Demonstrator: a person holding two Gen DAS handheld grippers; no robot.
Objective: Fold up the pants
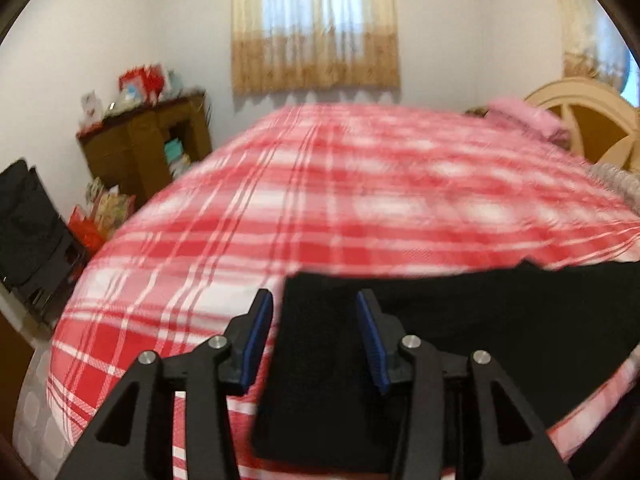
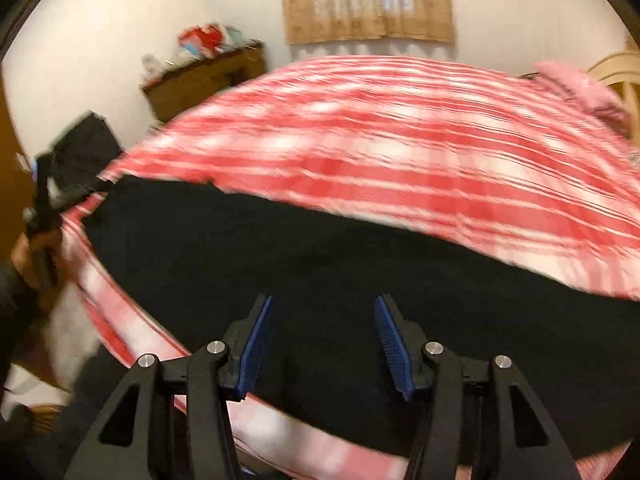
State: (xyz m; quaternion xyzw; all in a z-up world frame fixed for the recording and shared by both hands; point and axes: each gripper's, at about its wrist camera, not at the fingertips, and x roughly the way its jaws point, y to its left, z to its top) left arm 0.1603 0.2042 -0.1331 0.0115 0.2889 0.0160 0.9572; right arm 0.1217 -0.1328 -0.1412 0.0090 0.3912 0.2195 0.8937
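Black pants lie flat along the near edge of a bed with a red and white plaid cover. My left gripper hovers over their squared left end, open, its blue pads clear of the cloth. In the right wrist view the pants stretch across the plaid cover. My right gripper stands open above their middle, with nothing pinched. At the left edge a person's hand holds a blurred black tool near the pants' left corner.
A brown cabinet with clutter on top stands left of the bed, with a black chair nearer. A curtained window is behind. A pink pillow and a cream headboard are at the right.
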